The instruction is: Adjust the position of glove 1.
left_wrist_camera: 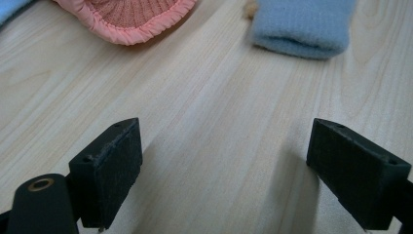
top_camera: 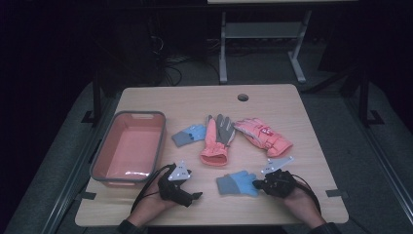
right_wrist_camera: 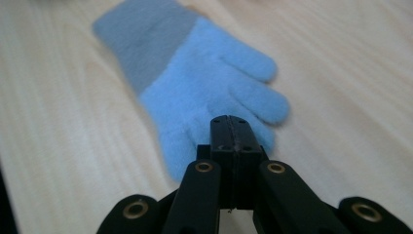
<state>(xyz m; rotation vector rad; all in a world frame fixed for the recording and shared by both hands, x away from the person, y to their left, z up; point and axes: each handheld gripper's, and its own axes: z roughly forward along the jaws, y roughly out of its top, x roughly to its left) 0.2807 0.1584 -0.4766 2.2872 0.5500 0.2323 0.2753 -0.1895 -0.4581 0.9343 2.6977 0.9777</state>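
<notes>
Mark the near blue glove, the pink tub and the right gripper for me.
near blue glove (right_wrist_camera: 195,92): right gripper view, on its blue palm.
pink tub (top_camera: 140,116): high view, on its grey far rim.
right gripper (right_wrist_camera: 229,127): right gripper view, at the closed jaw tips.

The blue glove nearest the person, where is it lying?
In the high view the blue glove lies near the table's front edge, just left of the right gripper, below the salmon glove.

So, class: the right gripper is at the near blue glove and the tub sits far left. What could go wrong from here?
1. The right gripper has its jaws shut at the blue glove; whether any fabric is pinched is unclear, so a lift may leave it behind.
2. The pink tub sits across the table, past the open left gripper, so the grippers could collide.
</notes>
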